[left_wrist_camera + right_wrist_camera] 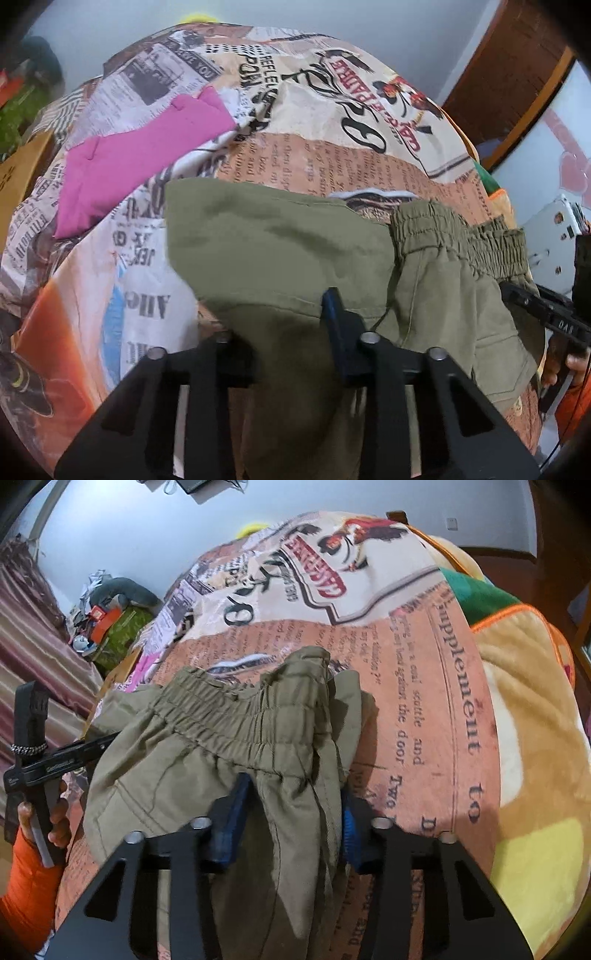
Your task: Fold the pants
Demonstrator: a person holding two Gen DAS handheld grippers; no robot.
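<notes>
Bedspread (436,686) print: "supplement", "the door"

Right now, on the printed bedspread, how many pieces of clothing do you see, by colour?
Olive green: 1, the pants, gathered in the jaws of both the left gripper and the right gripper.
Pink: 1, a folded garment lying apart from the pants on the bedspread.
Total: 2
</notes>
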